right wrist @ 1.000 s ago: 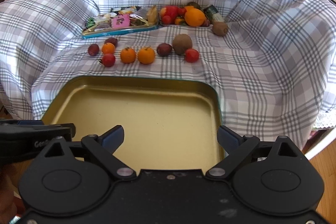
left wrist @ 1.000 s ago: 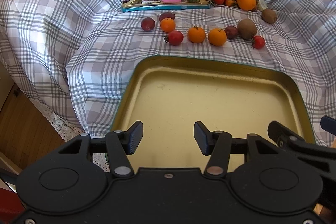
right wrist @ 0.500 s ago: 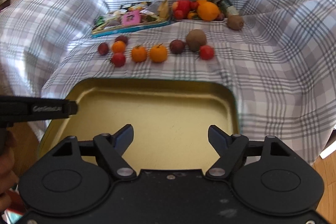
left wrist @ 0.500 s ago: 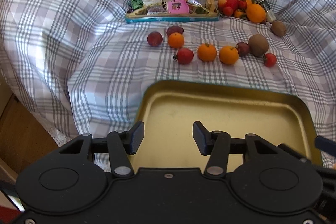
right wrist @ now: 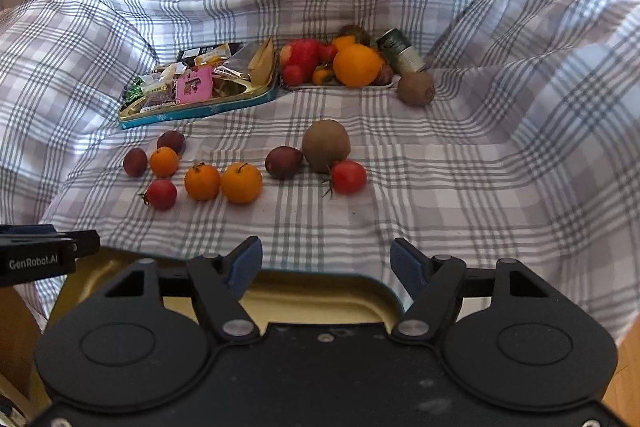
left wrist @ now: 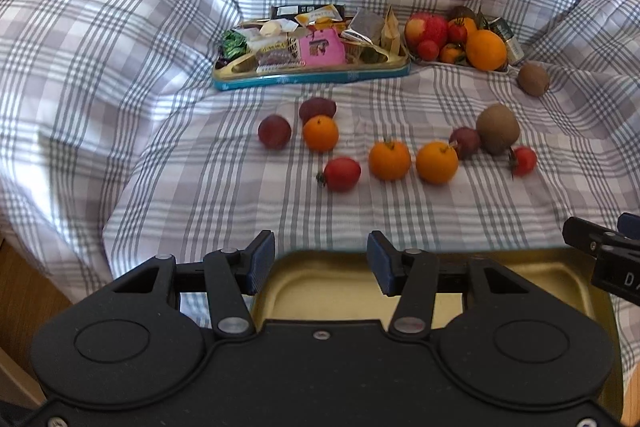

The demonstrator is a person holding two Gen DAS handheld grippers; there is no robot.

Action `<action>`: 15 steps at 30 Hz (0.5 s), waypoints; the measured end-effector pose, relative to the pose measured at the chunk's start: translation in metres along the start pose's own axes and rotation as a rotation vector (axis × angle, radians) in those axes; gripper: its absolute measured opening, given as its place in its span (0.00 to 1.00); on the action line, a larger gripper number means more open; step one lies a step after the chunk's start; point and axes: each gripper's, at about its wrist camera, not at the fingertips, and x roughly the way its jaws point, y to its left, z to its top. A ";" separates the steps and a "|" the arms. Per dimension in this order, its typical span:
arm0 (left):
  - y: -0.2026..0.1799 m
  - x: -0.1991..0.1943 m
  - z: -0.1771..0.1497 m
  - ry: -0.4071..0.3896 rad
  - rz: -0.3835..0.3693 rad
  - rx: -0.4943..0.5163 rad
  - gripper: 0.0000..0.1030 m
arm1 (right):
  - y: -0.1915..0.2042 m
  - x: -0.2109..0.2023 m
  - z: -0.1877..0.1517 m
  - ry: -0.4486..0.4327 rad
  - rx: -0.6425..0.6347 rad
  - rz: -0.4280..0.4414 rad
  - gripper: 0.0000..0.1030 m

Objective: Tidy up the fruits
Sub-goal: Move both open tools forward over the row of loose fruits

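- Two pairs of tongs, the left tongs point(left wrist: 321, 263) and the right tongs point(right wrist: 326, 269), hang with fingers apart and nothing between them, above the near edge of an empty gold tray point(left wrist: 344, 291).
- Loose fruit lies in a row on the checked bedcover point(left wrist: 160, 155), beyond the tray: oranges point(left wrist: 437, 163), plums point(left wrist: 274, 131), tomatoes point(left wrist: 341, 174) and a kiwi point(left wrist: 497, 128).
- Farther back sit a snack tin point(left wrist: 312, 77) and a fruit pile point(left wrist: 460, 41).
- Judging by this, no fruit is sorted yet; the step in hand looks like the first reach.
- Next move calls for going forward over the tray and closing gently on one round fruit, likely the near tomato.

Both wrist views look forward over the gold tray point(left wrist: 344, 287); both share the scattered fruit point(right wrist: 240, 183).
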 end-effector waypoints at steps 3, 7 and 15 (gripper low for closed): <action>0.001 0.011 0.009 0.003 -0.010 -0.007 0.55 | 0.001 0.015 0.012 -0.003 -0.043 -0.023 0.73; 0.001 0.030 0.021 0.037 -0.054 -0.001 0.50 | -0.002 0.037 0.024 0.024 -0.060 -0.036 0.72; 0.000 0.064 0.035 0.111 -0.061 -0.002 0.45 | -0.011 0.078 0.042 0.078 -0.029 -0.011 0.71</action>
